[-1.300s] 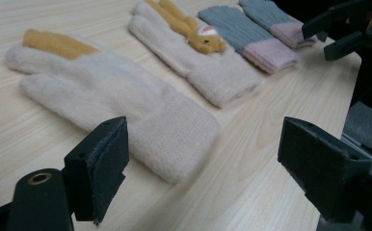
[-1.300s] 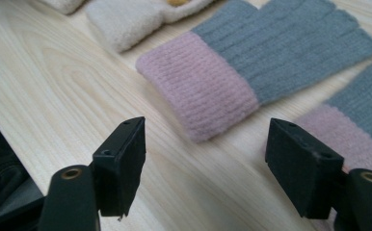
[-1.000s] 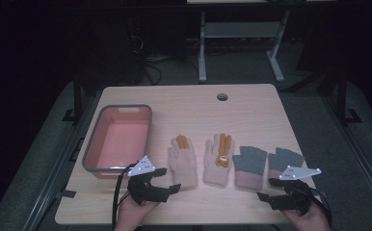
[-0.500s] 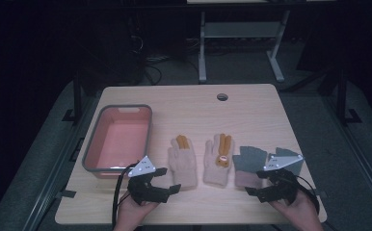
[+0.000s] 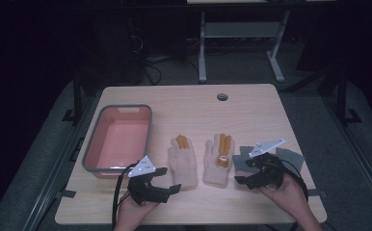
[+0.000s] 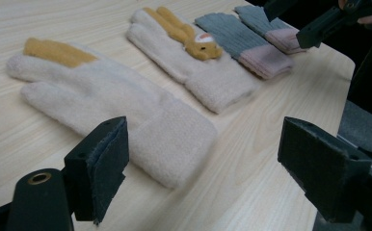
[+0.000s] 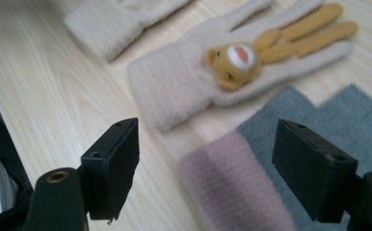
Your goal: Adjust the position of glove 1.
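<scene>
Left to right on the tabletop: pink bin, plain cream glove, cream glove with bear, grey gloves at the right.

Change: the left gripper has not shifted over the last second; it sits at the cuff of the plain cream glove, fingers wide apart, holding nothing. The right gripper has moved in from the tabletop's right edge toward the left, and now sits over the grey gloves, partly covering them in the high view. Its fingers are also spread wide and empty. My read: the right hand is lining up a grasp on the nearer grey glove's pink cuff; nothing picked up yet, bin empty, so the sorting looks barely started.

View differences: the left gripper view shows all four gloves in a row: plain cream glove nearest, between its fingers, then the bear glove, then two grey gloves with pink cuffs, which the high view mostly hides under the right gripper. It also catches the right gripper at top right. The right gripper view shows the bear patch up close and a pink cuff lying between its fingers; contact not seen.
</scene>
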Available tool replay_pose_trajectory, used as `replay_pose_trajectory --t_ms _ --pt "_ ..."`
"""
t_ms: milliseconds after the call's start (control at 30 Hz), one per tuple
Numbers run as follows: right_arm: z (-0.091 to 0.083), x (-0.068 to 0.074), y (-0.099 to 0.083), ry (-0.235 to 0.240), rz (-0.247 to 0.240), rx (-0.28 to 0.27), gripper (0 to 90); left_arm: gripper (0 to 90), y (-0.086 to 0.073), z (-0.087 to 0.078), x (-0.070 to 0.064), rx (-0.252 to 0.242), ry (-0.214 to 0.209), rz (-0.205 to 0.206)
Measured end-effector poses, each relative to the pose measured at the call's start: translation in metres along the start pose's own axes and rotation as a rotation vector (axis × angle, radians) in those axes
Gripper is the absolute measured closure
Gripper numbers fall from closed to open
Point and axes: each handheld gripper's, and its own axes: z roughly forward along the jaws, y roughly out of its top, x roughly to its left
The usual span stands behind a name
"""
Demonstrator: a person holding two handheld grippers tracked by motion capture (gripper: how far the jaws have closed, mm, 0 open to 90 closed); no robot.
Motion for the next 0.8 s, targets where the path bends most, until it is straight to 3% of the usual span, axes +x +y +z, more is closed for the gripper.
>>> replay_pose_trajectory --t_ms 367,800 --pt "0.008 -0.003 0.026 0.001 -0.005 0.019 24.8 17.9 0.000 -0.001 0.000 -0.016 0.002 -0.002" --pt "0.025 -0.004 0.052 0.011 -0.054 0.045 25.8 17.9 0.000 0.001 -0.001 -0.010 -0.001 0.016"
